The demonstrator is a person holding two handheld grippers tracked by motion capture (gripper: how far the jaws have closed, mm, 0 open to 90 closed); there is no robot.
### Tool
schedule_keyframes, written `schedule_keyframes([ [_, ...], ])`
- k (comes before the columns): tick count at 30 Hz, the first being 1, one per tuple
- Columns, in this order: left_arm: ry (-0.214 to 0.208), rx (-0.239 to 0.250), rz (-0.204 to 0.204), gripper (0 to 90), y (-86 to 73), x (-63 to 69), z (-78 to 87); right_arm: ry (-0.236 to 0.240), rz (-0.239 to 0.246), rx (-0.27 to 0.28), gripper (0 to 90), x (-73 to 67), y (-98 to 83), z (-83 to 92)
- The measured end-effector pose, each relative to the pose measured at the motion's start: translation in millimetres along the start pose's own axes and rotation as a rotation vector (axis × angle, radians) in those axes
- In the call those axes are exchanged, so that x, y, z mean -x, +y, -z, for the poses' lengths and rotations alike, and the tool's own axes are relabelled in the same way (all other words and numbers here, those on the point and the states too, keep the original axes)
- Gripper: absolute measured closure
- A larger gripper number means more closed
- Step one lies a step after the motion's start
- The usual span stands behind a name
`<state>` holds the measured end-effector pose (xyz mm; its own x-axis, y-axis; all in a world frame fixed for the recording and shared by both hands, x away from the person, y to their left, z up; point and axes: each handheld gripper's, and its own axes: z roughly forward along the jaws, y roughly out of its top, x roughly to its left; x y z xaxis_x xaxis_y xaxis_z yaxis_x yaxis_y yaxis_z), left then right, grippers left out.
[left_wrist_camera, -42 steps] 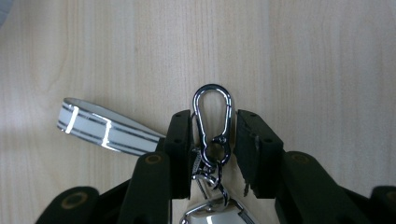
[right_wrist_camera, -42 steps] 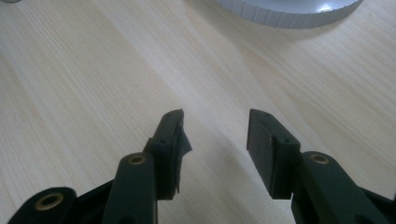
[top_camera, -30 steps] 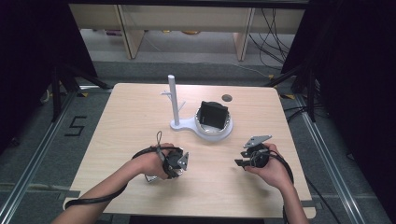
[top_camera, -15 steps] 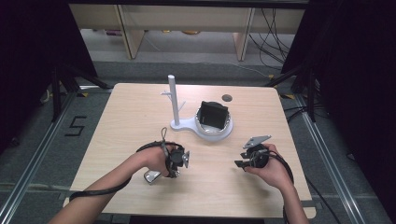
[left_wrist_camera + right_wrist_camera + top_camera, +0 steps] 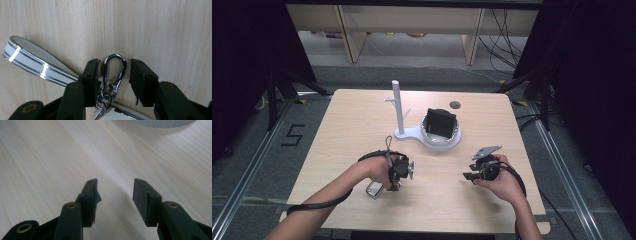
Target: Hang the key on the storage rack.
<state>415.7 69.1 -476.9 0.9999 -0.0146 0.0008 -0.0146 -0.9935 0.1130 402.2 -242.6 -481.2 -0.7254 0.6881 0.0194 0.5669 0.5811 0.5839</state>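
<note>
Pointing down at the table (image 5: 337, 130), left gripper (image 5: 113, 75) – jaws just opened, metal clip (image 5: 115, 71) lying loose between them, touching the left pad, clear of the right. Right gripper (image 5: 115, 195) – jaws apart, nothing between.

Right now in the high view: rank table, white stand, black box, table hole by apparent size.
1. table
2. white stand; it just edges the box.
3. black box
4. table hole

Carabiner (image 5: 115, 68) lies on the table (image 5: 352, 120), stand (image 5: 398, 107) behind it.
</note>
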Motion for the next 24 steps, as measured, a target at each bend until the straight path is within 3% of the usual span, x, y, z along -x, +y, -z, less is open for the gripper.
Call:
schedule_keyframes([
  [1, 0.000, -0.003, -0.003, 56.0, 0.1, -0.2, 0.2, 0.002, 0.000, -0.019, 55.7, -0.3, 0.3, 1.0],
  [9, -0.004, -0.038, -0.074, 52.7, -2.4, -1.5, -1.3, 0.007, 0.004, -0.021, 55.5, -0.6, -0.3, -0.5],
  [18, 0.010, -0.018, -0.039, 50.4, -5.1, -3.6, 8.6, 0.008, 0.018, -0.018, 55.4, 0.1, -1.4, -2.3],
  [21, 0.004, -0.030, -0.068, 51.1, -7.6, -3.4, 9.1, 0.009, 0.017, -0.019, 55.4, -0.1, -1.5, -2.4],
  [22, 0.006, -0.040, -0.084, 51.3, -8.6, -3.9, 8.2, 0.011, -0.023, -0.022, 55.3, -2.7, -1.1, -2.6],
  [24, -0.003, -0.049, -0.087, 51.9, -10.4, -3.8, 6.1, 0.012, -0.025, -0.025, 55.2, -3.0, -1.2, -2.7],
])
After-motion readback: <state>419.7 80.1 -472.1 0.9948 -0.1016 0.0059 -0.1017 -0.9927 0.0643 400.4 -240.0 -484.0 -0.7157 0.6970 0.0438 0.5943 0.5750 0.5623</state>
